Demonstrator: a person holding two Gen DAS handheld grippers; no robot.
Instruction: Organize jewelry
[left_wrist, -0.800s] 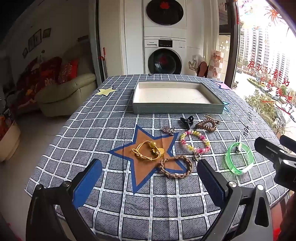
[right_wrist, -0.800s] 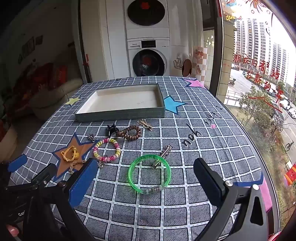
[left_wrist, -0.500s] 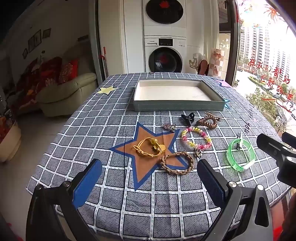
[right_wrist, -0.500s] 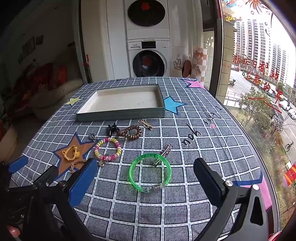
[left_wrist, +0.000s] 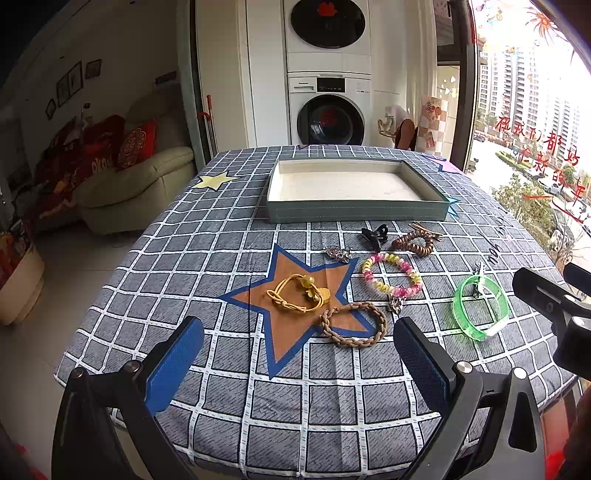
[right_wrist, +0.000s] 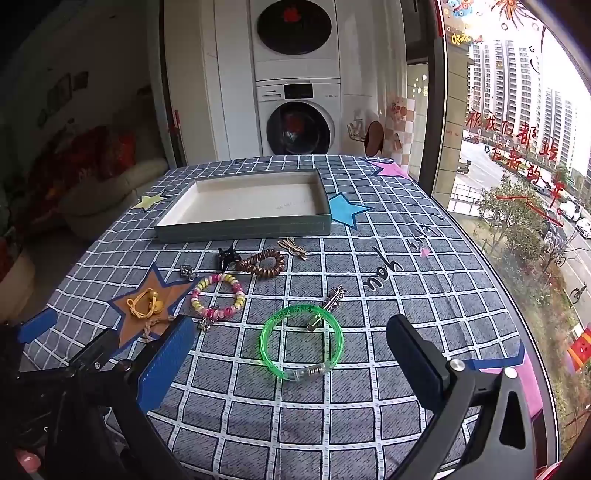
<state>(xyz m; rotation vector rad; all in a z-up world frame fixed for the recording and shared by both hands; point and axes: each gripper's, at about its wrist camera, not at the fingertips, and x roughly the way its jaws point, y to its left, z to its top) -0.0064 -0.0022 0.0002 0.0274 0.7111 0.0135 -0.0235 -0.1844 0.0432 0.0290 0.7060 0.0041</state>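
Several pieces of jewelry lie on the checked tablecloth in front of an empty grey tray (left_wrist: 356, 214) (right_wrist: 243, 227). A yellow cord bracelet (left_wrist: 297, 293) and a brown braided bracelet (left_wrist: 352, 325) lie on the brown star. A pink-yellow bead bracelet (left_wrist: 391, 275) (right_wrist: 218, 295), a brown coil tie (left_wrist: 413, 243) (right_wrist: 262, 263), a black claw clip (left_wrist: 373, 236) and a green bangle (left_wrist: 480, 312) (right_wrist: 301, 339) lie to the right. My left gripper (left_wrist: 299, 363) is open and empty, short of the braided bracelet. My right gripper (right_wrist: 290, 363) is open and empty, just short of the green bangle.
A metal clip (right_wrist: 327, 306) rests on the green bangle's far edge. A small silver charm (left_wrist: 338, 254) and a gold hairpin (right_wrist: 292, 247) lie near the tray. The table's right edge (right_wrist: 517, 332) runs along a window. A sofa (left_wrist: 129, 184) stands left of the table.
Both grippers have drawn back and risen a little, so the jewelry sits farther ahead and more of the table's near edge shows. Nothing was picked up.
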